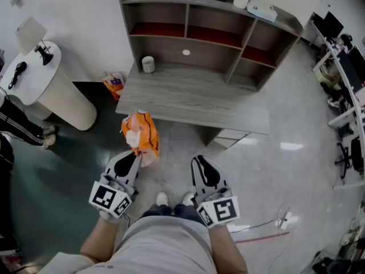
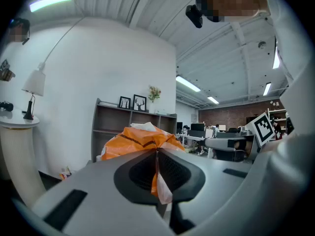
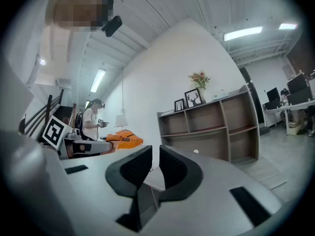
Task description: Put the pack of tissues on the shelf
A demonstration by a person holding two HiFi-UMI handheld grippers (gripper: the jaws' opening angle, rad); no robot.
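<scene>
Pinching the pack [image 1: 140, 132] by its wrapper end with the left gripper [image 1: 137, 156] — carried in the air just short of the counter [image 1: 194, 99], shelf [image 1: 171, 55] straight ahead beyond it. Right gripper [image 1: 201, 163] narrowly parted, empty, alongside.

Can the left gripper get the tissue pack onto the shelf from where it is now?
Probably not yet. The left gripper, shut on the tissue pack, is short of the grey table that lies before the shelf. Above the table the way looks free.
</scene>
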